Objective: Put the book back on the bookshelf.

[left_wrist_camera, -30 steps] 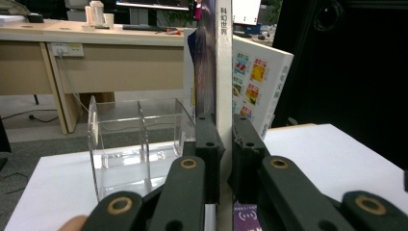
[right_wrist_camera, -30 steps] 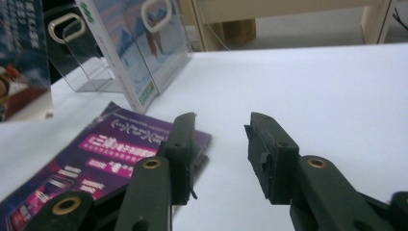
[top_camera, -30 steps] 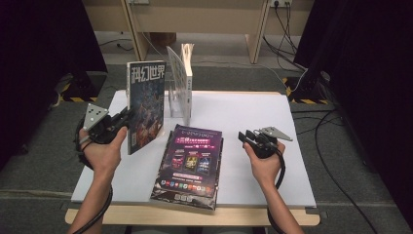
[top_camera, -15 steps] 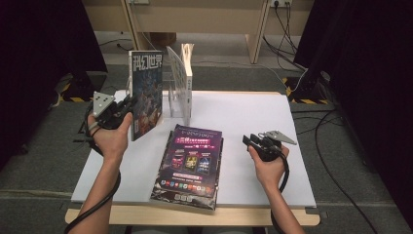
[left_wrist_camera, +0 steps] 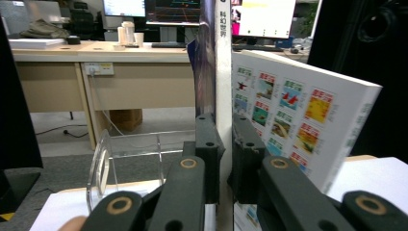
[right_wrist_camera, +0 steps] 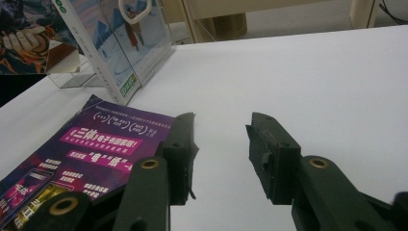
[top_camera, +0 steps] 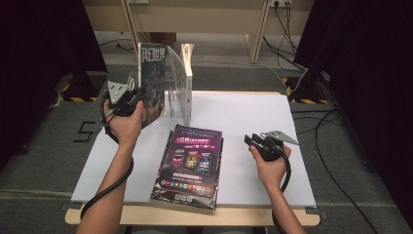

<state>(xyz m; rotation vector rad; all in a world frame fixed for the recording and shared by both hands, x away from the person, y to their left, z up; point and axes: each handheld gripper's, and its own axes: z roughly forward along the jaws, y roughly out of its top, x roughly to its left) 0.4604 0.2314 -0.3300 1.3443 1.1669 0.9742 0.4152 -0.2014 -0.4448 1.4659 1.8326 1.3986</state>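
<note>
Left gripper view: tongs (left_wrist_camera: 225, 159) clamped on upright magazine's (left_wrist_camera: 222, 72) spine.

White table (top_camera: 253, 117), purple magazine (top_camera: 191, 163) flat near front edge, clear stand (top_camera: 171, 100) with white book (top_camera: 186, 80) at back

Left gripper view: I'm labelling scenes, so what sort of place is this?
Probably an office or lab set up for recording: desks with monitors behind, wall sockets and loose cables on grey carpet, dark curtains around the white table.
</note>
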